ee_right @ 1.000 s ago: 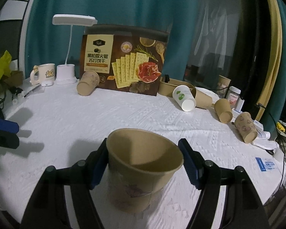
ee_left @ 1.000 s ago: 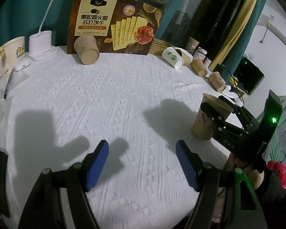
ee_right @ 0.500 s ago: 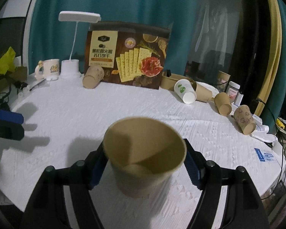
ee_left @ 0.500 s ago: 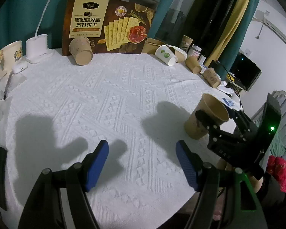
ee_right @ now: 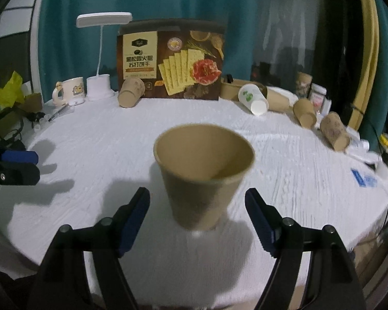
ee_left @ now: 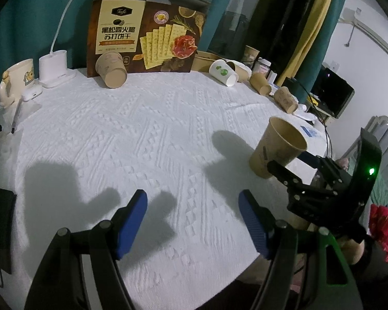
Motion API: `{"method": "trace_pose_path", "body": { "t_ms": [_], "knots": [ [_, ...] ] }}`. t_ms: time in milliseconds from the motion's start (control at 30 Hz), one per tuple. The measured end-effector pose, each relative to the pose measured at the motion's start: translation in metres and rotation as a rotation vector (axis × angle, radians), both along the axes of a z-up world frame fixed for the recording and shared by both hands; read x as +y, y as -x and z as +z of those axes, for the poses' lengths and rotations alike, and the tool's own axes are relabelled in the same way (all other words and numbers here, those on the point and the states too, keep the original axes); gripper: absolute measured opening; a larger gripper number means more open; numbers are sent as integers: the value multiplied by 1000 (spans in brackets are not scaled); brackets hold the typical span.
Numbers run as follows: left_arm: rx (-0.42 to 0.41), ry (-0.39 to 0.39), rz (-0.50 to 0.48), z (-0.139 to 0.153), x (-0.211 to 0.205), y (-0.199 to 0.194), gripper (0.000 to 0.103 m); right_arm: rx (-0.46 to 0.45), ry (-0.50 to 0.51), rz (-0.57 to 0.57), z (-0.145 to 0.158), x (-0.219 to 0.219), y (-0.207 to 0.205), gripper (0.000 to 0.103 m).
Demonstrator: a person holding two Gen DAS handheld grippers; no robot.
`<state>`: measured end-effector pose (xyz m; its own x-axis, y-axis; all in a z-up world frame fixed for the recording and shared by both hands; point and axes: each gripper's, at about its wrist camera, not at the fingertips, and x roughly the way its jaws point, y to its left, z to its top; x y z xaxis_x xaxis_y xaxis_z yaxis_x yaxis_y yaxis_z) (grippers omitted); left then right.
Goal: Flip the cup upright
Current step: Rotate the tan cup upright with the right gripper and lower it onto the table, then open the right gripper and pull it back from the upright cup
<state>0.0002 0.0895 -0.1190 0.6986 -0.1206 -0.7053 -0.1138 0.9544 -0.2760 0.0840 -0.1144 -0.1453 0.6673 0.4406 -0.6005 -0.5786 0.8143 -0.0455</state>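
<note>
The cup (ee_right: 204, 178) stands mouth-up at frame centre, just ahead of my right gripper (ee_right: 197, 218), fingers spread clear of it; my left gripper (ee_left: 192, 223), well apart, hangs open and empty.

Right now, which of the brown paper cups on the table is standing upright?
The brown cup just ahead of the right gripper, mouth up. The brown cups by the cracker box and along the right edge lie sideways.

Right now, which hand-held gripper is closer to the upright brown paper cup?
Right. The right hand-held gripper sits open just behind the brown paper cup, fingers flanking its base. The left hand-held gripper hangs open well off to the cup's left.
</note>
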Motion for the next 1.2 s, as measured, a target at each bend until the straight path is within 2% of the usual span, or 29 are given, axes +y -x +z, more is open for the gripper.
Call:
{"method": "trace_pose_path", "body": {
  "t_ms": [267, 533, 800, 1033, 1100, 1200],
  "knots": [
    [-9, -56, -37, 1, -19, 8, 74, 47, -45, -73, 3, -32, 17, 74],
    [-28, -120, -96, 5, -47, 15, 79, 76, -88, -145, 10, -69, 33, 74],
    [-73, -172, -162, 22, -72, 17, 79, 42, -133, -251, 36, -110, 45, 74],
    [-167, -278, -193, 45, -98, 20, 82, 20, -168, -303, 65, -139, 52, 74],
    [-208, -290, -196, 54, -102, 23, 90, 2, -173, -312, 74, -144, 56, 75],
    [-271, -311, -191, 69, -105, 28, 93, -29, -177, -319, 88, -148, 61, 77]
  ]
}}
